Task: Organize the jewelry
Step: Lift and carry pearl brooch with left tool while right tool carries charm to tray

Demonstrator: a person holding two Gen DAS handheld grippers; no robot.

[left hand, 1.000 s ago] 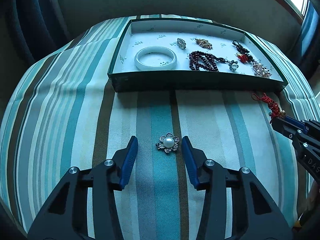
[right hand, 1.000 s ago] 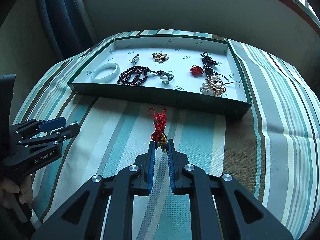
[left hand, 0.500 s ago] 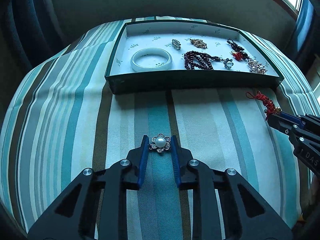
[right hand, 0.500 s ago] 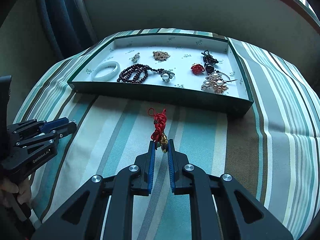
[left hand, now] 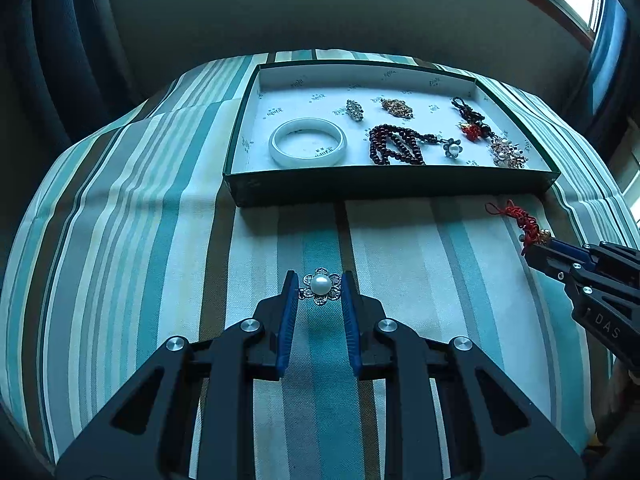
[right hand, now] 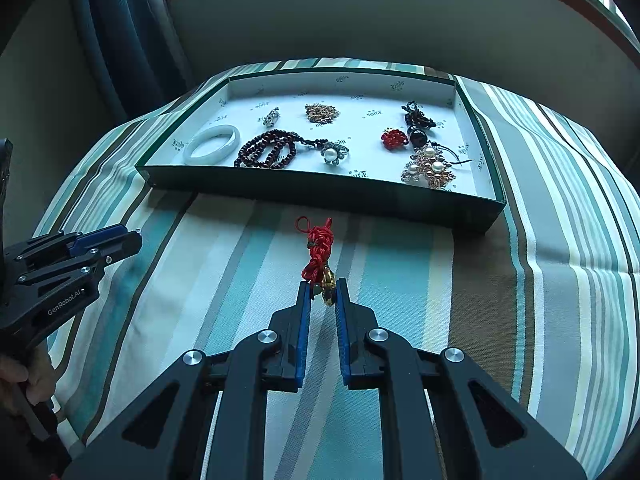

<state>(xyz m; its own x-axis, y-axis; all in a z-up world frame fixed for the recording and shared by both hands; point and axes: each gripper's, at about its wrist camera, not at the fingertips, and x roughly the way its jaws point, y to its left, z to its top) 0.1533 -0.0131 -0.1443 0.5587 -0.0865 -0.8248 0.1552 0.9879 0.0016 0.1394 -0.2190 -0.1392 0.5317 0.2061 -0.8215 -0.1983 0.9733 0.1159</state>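
Note:
My left gripper [left hand: 320, 290] is shut on a silver flower brooch with a pearl [left hand: 321, 285], held over the striped cloth in front of the tray. My right gripper [right hand: 322, 292] is shut on the gold bead of a red knotted cord charm [right hand: 318, 246], whose red knot sticks out ahead. The green tray with white lining [left hand: 384, 186] [right hand: 320, 194] lies beyond both. It holds a white bangle [left hand: 307, 147], dark red beads [left hand: 394, 150], a pearl flower ring [right hand: 333, 154] and several brooches. The right gripper shows at the left wrist view's right edge [left hand: 536, 250].
A striped teal, white and brown cloth [left hand: 132, 248] covers the rounded table, which drops off at both sides. Dark curtains [right hand: 120, 40] and a wall stand behind. The left gripper body and hand [right hand: 60, 276] sit at the left of the right wrist view.
My left gripper closed on the pearl brooch, which lay between open fingers a second ago, and lifted slightly. My right gripper stayed shut on the red charm and barely moved.

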